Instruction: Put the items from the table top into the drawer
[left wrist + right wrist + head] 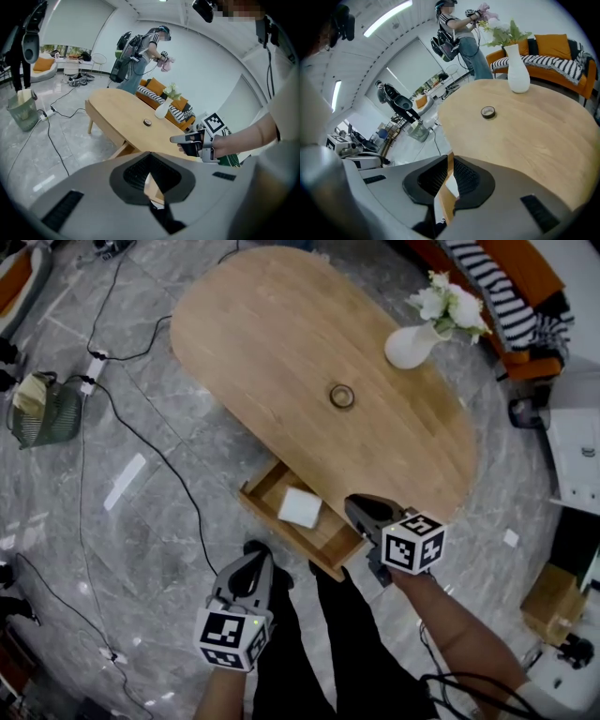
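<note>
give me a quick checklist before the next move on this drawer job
1. Drawer open: ok.
2. White item inside the drawer: ok.
3. Tape roll off the table top: not ok, it lies mid-table.
4. Right gripper free to pick: ok, nothing in it, but its fingers are barely apart and likely need to open wider for the roll.
5. Left gripper out of the way: ok, fingers together, empty, held back from the table.
6. Vase apart from the roll: ok.
</note>
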`<action>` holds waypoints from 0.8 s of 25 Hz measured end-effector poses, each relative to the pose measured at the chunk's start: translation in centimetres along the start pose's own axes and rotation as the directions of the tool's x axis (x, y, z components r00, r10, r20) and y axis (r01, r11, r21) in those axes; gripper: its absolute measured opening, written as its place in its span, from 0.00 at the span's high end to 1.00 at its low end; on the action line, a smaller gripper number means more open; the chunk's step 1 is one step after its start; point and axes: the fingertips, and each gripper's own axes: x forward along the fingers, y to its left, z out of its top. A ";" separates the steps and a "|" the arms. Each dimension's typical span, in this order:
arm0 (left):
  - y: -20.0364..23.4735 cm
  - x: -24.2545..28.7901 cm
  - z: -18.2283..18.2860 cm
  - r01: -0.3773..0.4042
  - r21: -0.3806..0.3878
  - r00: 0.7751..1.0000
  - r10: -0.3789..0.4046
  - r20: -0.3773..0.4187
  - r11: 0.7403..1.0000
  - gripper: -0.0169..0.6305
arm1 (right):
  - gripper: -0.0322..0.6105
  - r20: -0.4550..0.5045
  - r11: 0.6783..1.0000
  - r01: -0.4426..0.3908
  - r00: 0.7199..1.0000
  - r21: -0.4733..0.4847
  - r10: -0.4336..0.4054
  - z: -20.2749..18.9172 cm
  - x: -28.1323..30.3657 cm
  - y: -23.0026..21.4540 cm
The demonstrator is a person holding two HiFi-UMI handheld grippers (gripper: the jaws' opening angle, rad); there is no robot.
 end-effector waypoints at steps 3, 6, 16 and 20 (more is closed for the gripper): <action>-0.5 0.7 0.8 -0.019 -0.015 1.000 0.019 0.015 1.000 0.98 | 0.86 -0.021 0.999 -0.009 1.000 -0.046 0.008 1.3 0.3 -1.2; -0.6 1.5 1.6 -0.040 -0.035 0.999 0.041 0.031 0.999 0.97 | 0.85 -0.033 0.998 -0.018 0.999 -0.062 0.016 2.7 0.9 -2.6; -0.7 4.5 3.2 -0.093 -0.119 0.992 0.102 0.071 0.989 0.97 | 0.81 -0.073 0.991 -0.043 0.997 -0.124 0.034 6.8 2.9 -6.1; -0.4 5.4 3.7 -0.105 -0.141 0.990 0.117 0.080 0.984 0.97 | 0.80 -0.090 0.985 -0.044 0.996 -0.165 0.029 8.1 3.9 -7.2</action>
